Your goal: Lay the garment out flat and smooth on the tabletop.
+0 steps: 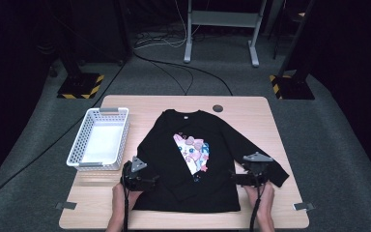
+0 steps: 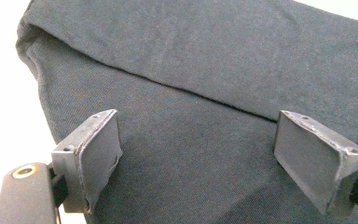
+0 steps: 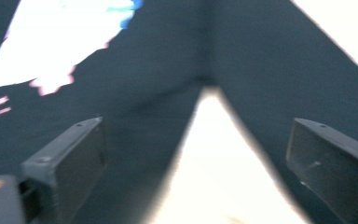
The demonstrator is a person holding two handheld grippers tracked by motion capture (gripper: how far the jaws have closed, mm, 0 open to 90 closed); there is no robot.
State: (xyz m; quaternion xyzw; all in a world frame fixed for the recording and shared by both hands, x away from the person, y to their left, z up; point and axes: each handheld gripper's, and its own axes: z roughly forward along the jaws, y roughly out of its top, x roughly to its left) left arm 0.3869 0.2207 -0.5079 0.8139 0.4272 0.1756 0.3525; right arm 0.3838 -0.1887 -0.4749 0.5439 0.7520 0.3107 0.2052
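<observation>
A black long-sleeved shirt (image 1: 193, 159) with a pink and white cartoon print (image 1: 193, 152) lies flat on the wooden table (image 1: 251, 108). Its left sleeve is folded across the body. My left gripper (image 1: 147, 181) hovers open over the shirt's lower left edge; in the left gripper view the black fabric (image 2: 191, 93) with the sleeve's fold line spans the space between the wide-apart jaws. My right gripper (image 1: 239, 178) is open near the right sleeve and armpit. The right gripper view has the shirt body (image 3: 135, 93), the sleeve (image 3: 284, 70) and a wedge of bare table (image 3: 219, 168) between them.
A white plastic basket (image 1: 99, 139), empty, stands on the table's left side beside the shirt. A round dark grommet (image 1: 217, 108) sits at the table's far edge. Tape marks (image 1: 303, 207) lie at the near corners. Metal stands and cables are on the floor beyond.
</observation>
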